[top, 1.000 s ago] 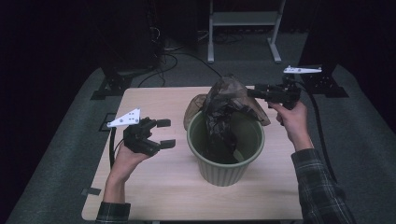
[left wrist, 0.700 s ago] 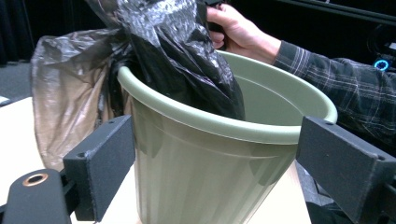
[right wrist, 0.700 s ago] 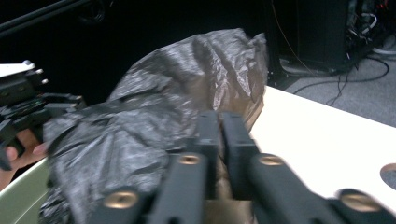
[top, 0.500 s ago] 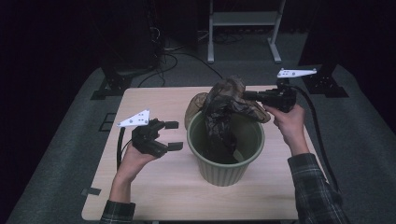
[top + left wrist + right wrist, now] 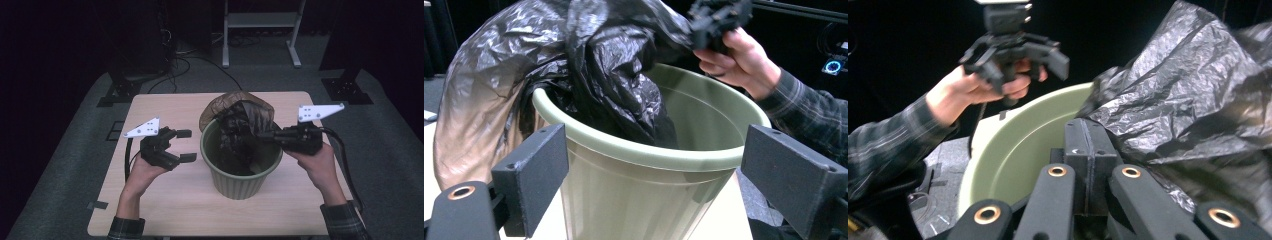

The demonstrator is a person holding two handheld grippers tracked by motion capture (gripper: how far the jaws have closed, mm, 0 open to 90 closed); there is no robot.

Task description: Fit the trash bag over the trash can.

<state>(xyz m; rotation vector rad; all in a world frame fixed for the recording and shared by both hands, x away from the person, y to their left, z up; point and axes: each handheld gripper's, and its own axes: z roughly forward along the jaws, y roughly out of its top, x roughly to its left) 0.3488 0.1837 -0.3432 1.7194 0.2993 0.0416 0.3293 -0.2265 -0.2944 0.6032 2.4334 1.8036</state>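
Note:
A green ribbed bin [image 5: 241,184] stands upright in the middle of the wooden table [image 5: 165,210]. A crumpled black plastic bag [image 5: 239,120] hangs partly inside it and spills over the far rim. My right gripper [image 5: 261,135] sits at the bin's right rim, shut on an edge of the bag, which stretches from it. The right gripper view has the shut gripper [image 5: 1088,145] against the bag [image 5: 1188,90] above the bin's rim [image 5: 1018,150]. My left gripper [image 5: 186,145] stands open just left of the bin, apart from it, its jaws framing the bin [image 5: 644,200] and the bag [image 5: 614,65].
The table's near half and left side are bare wood. Dark carpet surrounds the table. A white stand [image 5: 260,30], black equipment bases [image 5: 345,82] and cables [image 5: 190,60] lie on the floor beyond the far edge.
My right gripper has come from the bin's far right side toward the person along the right rim, drawing the bag's edge with it. The left gripper has barely moved.

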